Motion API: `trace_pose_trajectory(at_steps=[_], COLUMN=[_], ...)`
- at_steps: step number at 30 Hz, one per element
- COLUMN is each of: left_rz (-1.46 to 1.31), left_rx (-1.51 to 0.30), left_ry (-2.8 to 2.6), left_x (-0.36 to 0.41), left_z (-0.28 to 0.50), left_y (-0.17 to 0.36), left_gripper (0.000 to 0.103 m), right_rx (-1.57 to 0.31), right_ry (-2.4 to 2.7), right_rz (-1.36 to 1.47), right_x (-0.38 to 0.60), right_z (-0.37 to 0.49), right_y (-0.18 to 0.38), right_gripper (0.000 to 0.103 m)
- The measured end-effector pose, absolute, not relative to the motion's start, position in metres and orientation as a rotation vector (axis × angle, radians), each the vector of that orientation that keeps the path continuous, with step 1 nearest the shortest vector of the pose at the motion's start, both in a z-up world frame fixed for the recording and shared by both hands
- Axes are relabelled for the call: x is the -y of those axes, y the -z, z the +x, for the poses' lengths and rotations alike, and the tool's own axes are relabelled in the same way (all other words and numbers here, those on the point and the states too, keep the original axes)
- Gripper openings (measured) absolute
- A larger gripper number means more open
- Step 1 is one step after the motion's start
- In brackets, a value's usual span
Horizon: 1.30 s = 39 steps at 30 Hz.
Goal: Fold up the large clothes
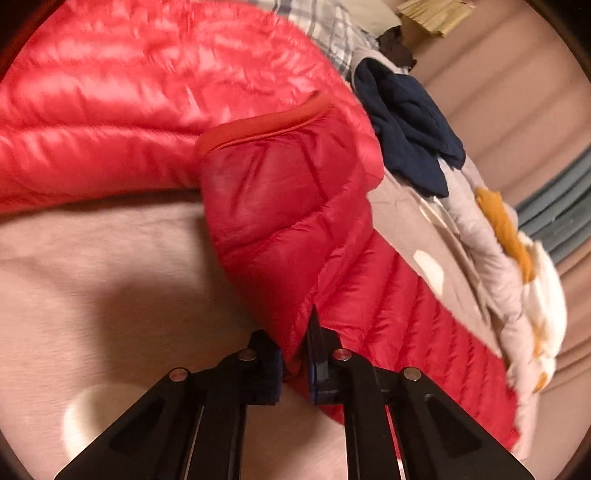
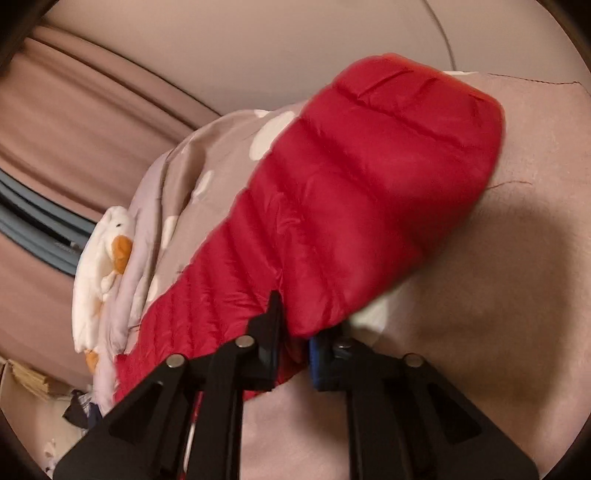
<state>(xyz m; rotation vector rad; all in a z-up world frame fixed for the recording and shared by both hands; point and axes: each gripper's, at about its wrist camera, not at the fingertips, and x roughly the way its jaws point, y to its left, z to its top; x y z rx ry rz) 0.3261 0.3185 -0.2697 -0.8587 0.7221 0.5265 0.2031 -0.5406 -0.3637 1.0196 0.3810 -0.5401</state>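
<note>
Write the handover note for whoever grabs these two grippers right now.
Left gripper: shut on an edge of the red puffer jacket.
Right gripper: shut on the jacket's edge too.
Jacket lies on the pinkish bed sheet, partly over the duck-print quilt; one sleeve is laid across the body. A navy garment and a plaid one are piled beyond it.
Done: both edges gripped.
Left: make the fold, smooth it, set it down. How many folds are already in, I cannot tell.
</note>
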Motion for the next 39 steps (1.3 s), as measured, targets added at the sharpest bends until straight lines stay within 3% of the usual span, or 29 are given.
trace_pose_trajectory(at_steps=[7,18,28,39], left_rz=[-0.674,-0.359,-0.318,-0.356], left_rx=[-0.689,-0.650,-0.567,-0.532], left_ry=[-0.593,-0.599,-0.607,-0.557], left_x=[-0.309,-0.269,-0.251,-0.250], left_z=[0.271,0.246,0.241,0.229], left_y=[0.248,0.208,0.184,0.178], left_gripper=[0.006,0.006,0.006,0.006], right_rx=[-0.371,-0.421,-0.291,-0.304], right_ry=[0.605,0.689,0.571,0.310], right_rz=[0.962,0.806,0.597,0.493], right_x=[0.547,0.550,0.479,0.362], right_z=[0.159,0.144,0.178,0.242], right_y=[0.339,0.316,0.243,0.204], right_gripper=[0.006,0.006,0.006,0.007])
